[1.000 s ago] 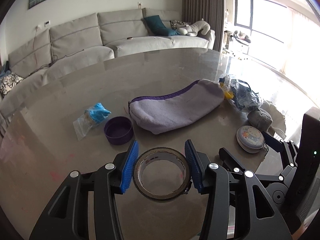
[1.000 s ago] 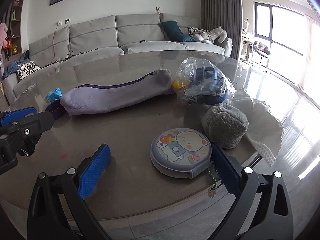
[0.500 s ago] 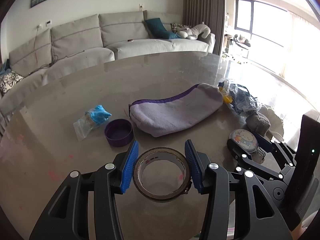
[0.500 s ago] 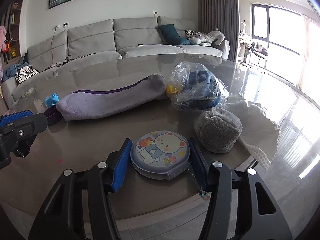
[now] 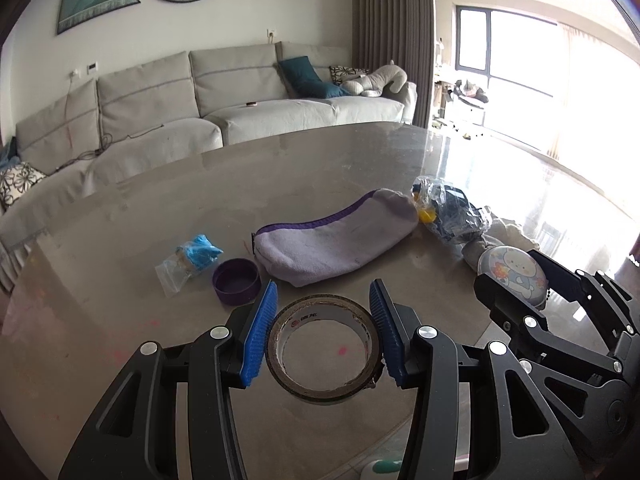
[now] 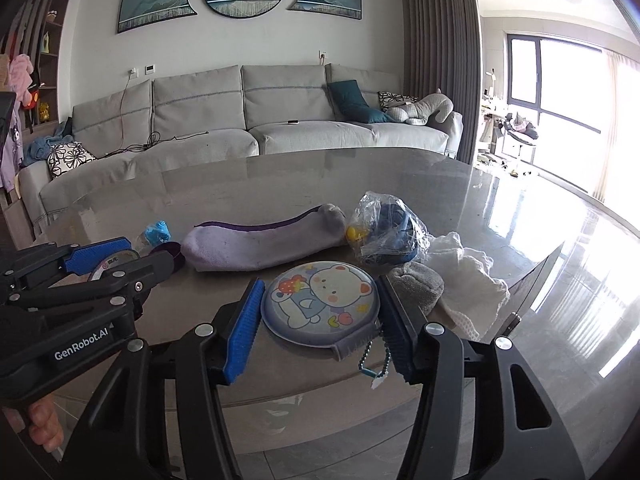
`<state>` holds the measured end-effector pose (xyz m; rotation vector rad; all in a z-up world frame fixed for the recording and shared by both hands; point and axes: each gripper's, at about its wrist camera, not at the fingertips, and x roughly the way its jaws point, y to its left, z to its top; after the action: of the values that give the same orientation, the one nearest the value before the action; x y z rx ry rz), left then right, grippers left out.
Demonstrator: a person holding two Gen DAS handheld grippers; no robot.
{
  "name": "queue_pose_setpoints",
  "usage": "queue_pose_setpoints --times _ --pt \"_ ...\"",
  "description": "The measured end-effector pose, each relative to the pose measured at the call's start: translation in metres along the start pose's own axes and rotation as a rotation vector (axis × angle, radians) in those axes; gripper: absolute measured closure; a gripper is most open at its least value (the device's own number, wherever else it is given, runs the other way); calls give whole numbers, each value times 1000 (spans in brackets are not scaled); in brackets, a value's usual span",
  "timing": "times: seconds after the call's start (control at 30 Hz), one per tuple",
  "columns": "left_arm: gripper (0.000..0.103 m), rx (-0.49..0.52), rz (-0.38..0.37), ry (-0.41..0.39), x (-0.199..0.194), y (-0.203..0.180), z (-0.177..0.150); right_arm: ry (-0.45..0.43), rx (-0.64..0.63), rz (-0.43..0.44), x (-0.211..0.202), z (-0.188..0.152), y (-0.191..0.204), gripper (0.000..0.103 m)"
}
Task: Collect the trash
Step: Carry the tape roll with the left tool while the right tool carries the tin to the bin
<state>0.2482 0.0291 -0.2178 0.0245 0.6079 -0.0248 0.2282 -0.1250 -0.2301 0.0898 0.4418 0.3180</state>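
My left gripper [image 5: 324, 334] is shut on a roll of brown tape [image 5: 323, 347] and holds it above the grey table [image 5: 200, 184]. My right gripper [image 6: 320, 322] is shut on a round bear-print pouch [image 6: 320, 302] with a bead chain, lifted off the table; the pouch also shows in the left wrist view [image 5: 512, 276]. On the table lie a plastic bag with blue stuff [image 5: 192, 258], a purple bowl [image 5: 236, 282], a lilac pencil case [image 5: 336, 240] and a clear bag with blue and yellow items [image 6: 384, 236].
A grey knitted ball [image 6: 418, 282] and a white cloth [image 6: 472, 280] lie at the table's right edge. A grey sofa [image 6: 240, 120] stands behind the table. The left gripper shows at the left of the right wrist view [image 6: 104, 260].
My right gripper closed on the bear pouch and lifted it off the table. My left gripper rose with the tape roll still held.
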Motion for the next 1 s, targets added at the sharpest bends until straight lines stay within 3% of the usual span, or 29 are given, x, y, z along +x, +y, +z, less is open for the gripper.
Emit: queue_pose_setpoints --times 0.4,1.0 --pt "55 40 -26 -46 -47 -17 2 -61 -19 -11 -75 6 5 46" --pt "55 176 -160 1 -93 -79 -51 -13 35 -123 -153 -42 -9 46"
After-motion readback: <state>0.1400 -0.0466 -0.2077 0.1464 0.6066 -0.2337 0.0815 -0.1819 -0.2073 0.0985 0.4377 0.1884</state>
